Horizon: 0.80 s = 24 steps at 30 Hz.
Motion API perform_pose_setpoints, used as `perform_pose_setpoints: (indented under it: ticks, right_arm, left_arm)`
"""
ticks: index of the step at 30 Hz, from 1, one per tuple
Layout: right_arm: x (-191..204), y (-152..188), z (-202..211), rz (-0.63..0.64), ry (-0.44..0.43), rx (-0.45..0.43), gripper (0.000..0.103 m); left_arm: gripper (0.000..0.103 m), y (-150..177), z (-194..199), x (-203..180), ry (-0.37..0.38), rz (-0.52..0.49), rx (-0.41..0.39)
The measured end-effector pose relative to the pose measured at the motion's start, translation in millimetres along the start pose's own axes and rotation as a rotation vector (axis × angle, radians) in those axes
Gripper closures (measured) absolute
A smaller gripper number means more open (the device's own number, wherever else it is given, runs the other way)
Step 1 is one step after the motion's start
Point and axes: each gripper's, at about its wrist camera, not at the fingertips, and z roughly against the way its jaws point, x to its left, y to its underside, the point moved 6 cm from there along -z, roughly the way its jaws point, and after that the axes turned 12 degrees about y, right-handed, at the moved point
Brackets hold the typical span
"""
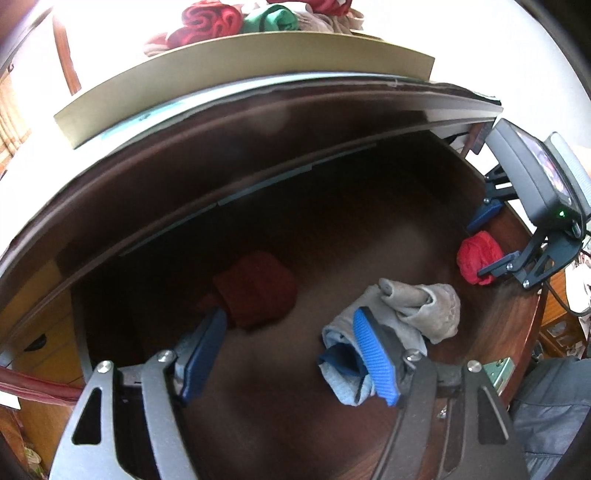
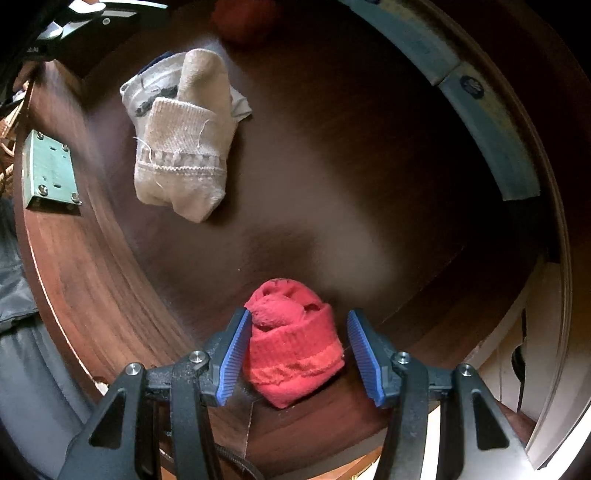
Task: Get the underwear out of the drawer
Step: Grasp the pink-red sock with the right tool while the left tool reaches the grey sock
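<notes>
Inside the dark wooden drawer (image 2: 110,280) the right gripper (image 2: 295,354) points straight down over a rolled red garment (image 2: 293,343) that lies near the drawer's front wall. Its blue pads (image 2: 232,354) stand on either side of the roll: the left one touches the fabric, while the right one is just clear of it, so the jaws are apart around the roll and not yet clamped. In the left wrist view the same red roll (image 1: 478,256) shows at the right end of the drawer between the right gripper's fingers. The left gripper (image 1: 291,354) hangs over the drawer floor with its jaws wide apart and nothing between them; a grey and blue folded garment (image 1: 341,350) lies under its right finger. A beige bundle (image 2: 184,147) lies against that grey piece, well apart from the red roll. A dark red bundle (image 1: 256,288) sits further back in shadow. On top of the cabinet, a shallow tan tray (image 1: 236,66) holds more rolled pieces, red (image 1: 207,22) and green (image 1: 271,18). A metal lock plate (image 2: 50,173) is fixed to the drawer's front wall.
</notes>
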Motion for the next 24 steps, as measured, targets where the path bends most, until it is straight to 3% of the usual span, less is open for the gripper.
perform_pose_setpoints:
  ticks: [21,22,23,24]
  right_arm:
    - [28,-17,-24,0.076,0.052,0.041,0.049]
    - [29,-19,-25,0.084,0.048,0.043,0.053]
    - [31,-20,-25,0.094,0.044,0.037,0.064]
    - [34,-21,-24,0.101,0.029,0.032,0.066]
  left_arm:
    - [0.031,2,-8,-1,0.013,-0.004,0.034]
    - [0.031,2,-8,-2,0.012,-0.005,0.035]
    - [0.031,2,-8,-2,0.013,-0.005,0.035]
    - [0.031,2,-8,-2,0.015,-0.004,0.034]
